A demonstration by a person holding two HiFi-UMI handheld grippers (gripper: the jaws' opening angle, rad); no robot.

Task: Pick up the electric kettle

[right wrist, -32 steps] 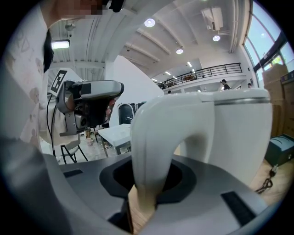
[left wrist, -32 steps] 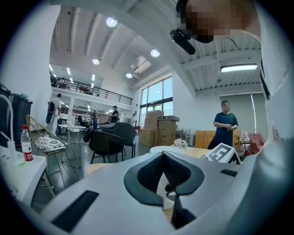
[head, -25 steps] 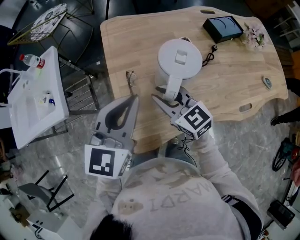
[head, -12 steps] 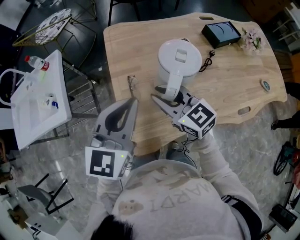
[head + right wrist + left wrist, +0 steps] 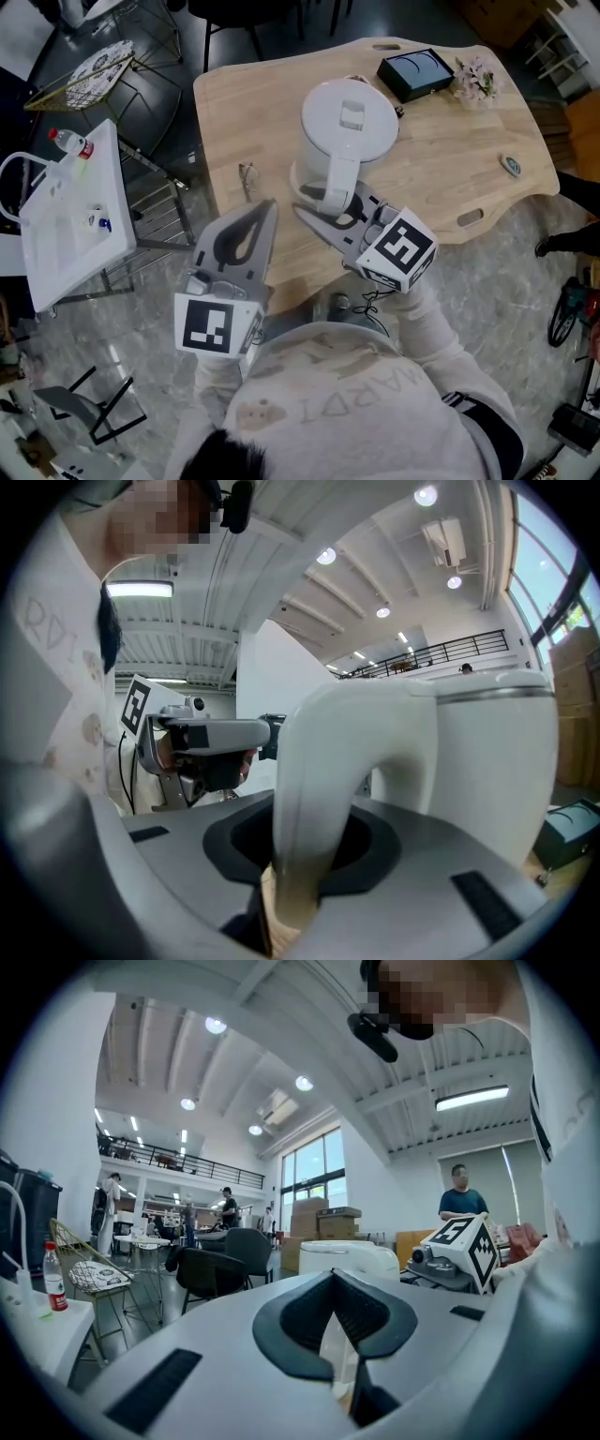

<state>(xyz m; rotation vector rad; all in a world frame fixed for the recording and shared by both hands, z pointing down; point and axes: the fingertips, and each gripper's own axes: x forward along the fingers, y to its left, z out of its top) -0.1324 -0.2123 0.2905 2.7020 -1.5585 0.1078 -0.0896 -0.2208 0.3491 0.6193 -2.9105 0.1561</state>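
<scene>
The white electric kettle (image 5: 349, 127) stands out over the wooden table (image 5: 450, 150), its curved handle (image 5: 337, 183) pointing toward me. My right gripper (image 5: 328, 202) is shut on that handle, one jaw on each side. In the right gripper view the handle (image 5: 314, 789) fills the gap between the jaws of the right gripper (image 5: 300, 855). My left gripper (image 5: 265, 208) hangs over the table's near left edge, shut and holding nothing. In the left gripper view, the left gripper (image 5: 337, 1279) points at the kettle (image 5: 352, 1258), which is a short way off.
A black box (image 5: 410, 75) and pink flowers (image 5: 473, 82) lie at the table's far side, with a small oval object (image 5: 511, 166) near its right edge. A white side table (image 5: 66, 216) with a bottle (image 5: 70, 145) stands at the left, beside a wire chair (image 5: 89, 61).
The kettle looks larger and has shifted against the tabletop, so it seems raised a little in the right gripper. The left gripper has hardly moved.
</scene>
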